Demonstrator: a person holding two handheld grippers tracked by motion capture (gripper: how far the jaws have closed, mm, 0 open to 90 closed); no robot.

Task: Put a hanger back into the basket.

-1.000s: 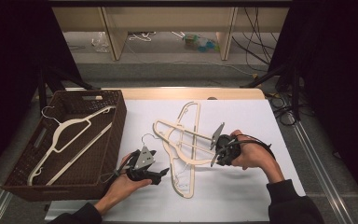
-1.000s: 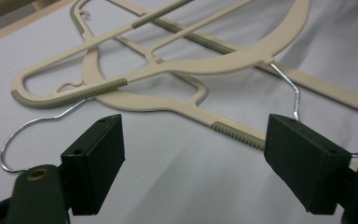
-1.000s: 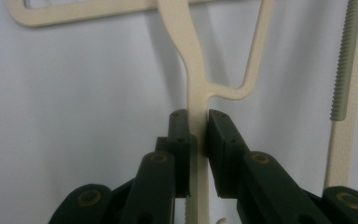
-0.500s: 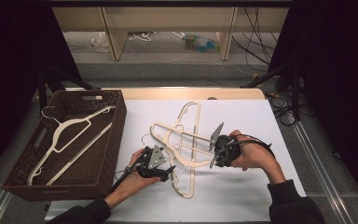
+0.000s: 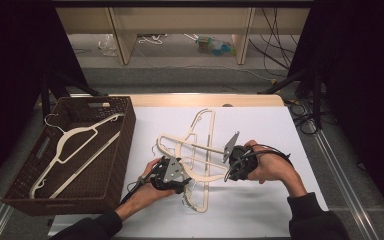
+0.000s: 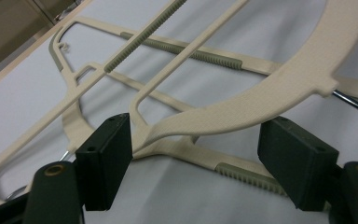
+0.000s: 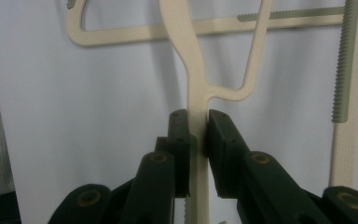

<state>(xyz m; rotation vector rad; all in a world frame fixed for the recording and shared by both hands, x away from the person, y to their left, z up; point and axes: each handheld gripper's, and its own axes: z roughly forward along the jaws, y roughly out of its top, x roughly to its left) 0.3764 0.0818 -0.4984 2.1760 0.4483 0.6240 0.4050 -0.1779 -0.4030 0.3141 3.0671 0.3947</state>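
The right gripper [image 7: 198,135] pinches a cream hanger [image 7: 196,84], while the left gripper [image 6: 193,154], jaws just narrowing but apart, straddles another hanger's arm [image 6: 242,109].

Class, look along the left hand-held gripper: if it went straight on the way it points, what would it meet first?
Probably the cream hanger between its open jaws, though depth is unclear.

Cream hangers [image 6: 279,93] of matt, finely grained plastic, with ribbed grey-green strips along the bars; thin glossy metal hooks. Black tool pads [image 6: 106,158], matt plastic, smooth. White table cover [image 5: 260,125], matt, faintly creased like paper or cloth. Dark brown basket [image 5: 125,130], rough woven wicker.
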